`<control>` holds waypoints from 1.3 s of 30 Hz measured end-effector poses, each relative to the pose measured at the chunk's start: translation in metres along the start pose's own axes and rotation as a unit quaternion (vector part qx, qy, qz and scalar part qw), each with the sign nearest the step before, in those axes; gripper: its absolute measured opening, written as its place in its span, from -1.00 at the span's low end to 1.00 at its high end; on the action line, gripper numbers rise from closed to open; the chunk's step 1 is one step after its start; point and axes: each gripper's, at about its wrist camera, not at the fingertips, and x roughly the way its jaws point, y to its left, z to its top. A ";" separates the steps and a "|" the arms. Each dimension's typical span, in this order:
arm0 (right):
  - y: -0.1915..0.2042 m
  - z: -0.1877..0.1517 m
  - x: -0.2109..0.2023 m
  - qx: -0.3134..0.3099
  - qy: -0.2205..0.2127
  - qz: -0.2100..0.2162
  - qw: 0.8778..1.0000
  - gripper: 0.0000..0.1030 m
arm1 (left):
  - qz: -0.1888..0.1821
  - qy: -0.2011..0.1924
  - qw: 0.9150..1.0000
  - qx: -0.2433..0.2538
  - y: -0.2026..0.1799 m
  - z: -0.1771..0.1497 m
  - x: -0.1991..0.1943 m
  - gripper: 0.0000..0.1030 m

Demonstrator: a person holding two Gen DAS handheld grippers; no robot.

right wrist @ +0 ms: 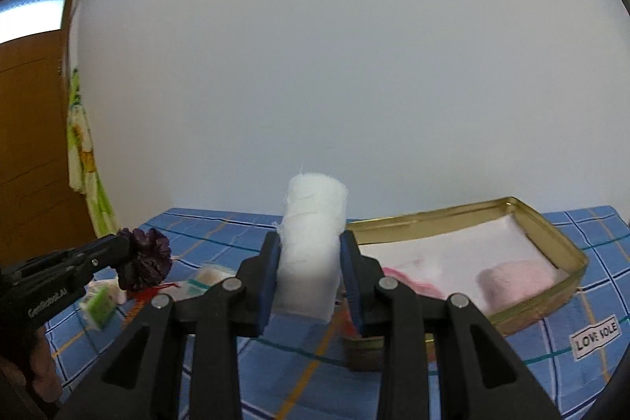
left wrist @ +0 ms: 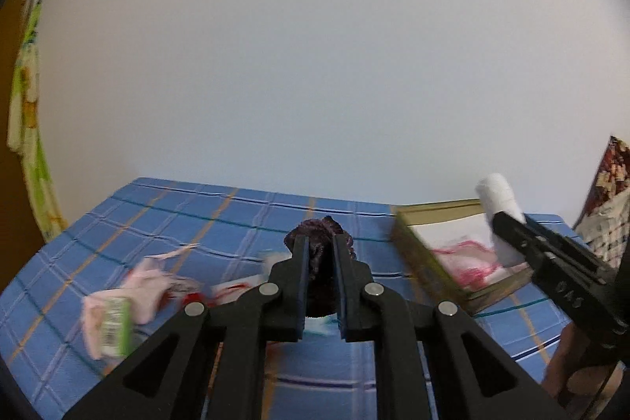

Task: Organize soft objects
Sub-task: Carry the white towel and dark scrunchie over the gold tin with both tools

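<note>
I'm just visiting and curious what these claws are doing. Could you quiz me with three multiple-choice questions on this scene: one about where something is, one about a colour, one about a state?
1. Where is the pink roll?
A. inside the gold tin
B. on the cloth
C. in a claw

2. What colour is the scrunchie?
A. yellow
B. dark purple
C. white

3. What is the right gripper doing?
A. hanging open
B. clamping a white roll
C. resting in the tin

Answers: 1 A, it lies within the tin's walls. 2 B, the left gripper pinches it. 3 B, both pads press its sides.
</note>
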 end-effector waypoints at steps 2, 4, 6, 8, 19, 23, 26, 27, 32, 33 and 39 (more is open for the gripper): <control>-0.012 0.002 -0.001 0.003 -0.001 -0.014 1.000 -0.40 | -0.013 0.001 1.000 0.002 -0.013 0.001 0.007 -0.75; -0.018 0.006 -0.002 0.002 -0.006 -0.028 1.000 -0.40 | -0.029 0.002 1.000 0.009 -0.034 0.005 0.015 -0.75; -0.031 0.010 -0.007 0.006 -0.013 -0.045 0.999 -0.40 | -0.042 -0.002 0.999 0.018 -0.050 0.008 0.021 -0.75; -0.045 0.012 -0.011 0.016 -0.018 -0.056 0.998 -0.40 | -0.056 -0.009 0.998 0.028 -0.067 0.013 0.026 -0.75; -0.120 0.023 -0.026 0.043 -0.030 -0.155 0.986 -0.40 | -0.101 0.000 0.994 0.051 -0.139 0.015 0.065 -0.75; -0.137 0.023 -0.027 0.037 -0.022 -0.186 0.982 -0.40 | -0.109 0.010 0.992 0.057 -0.159 0.014 0.081 -0.75; -0.149 0.023 -0.023 0.038 -0.013 -0.199 0.979 -0.40 | -0.117 0.019 0.991 0.059 -0.177 0.012 0.090 -0.75; -0.152 0.023 -0.021 0.035 -0.009 -0.204 0.978 -0.40 | -0.120 0.024 0.991 0.058 -0.182 0.011 0.093 -0.75; -0.165 0.018 -0.010 0.031 0.015 -0.221 0.975 -0.40 | -0.123 0.037 0.989 0.071 -0.207 0.005 0.108 -0.75; -0.166 0.018 -0.009 0.032 0.019 -0.221 0.975 -0.40 | -0.124 0.041 0.989 0.074 -0.211 0.002 0.111 -0.75; -0.167 0.013 0.001 0.016 0.045 -0.237 0.970 -0.40 | -0.119 0.057 0.988 0.083 -0.218 -0.006 0.122 -0.75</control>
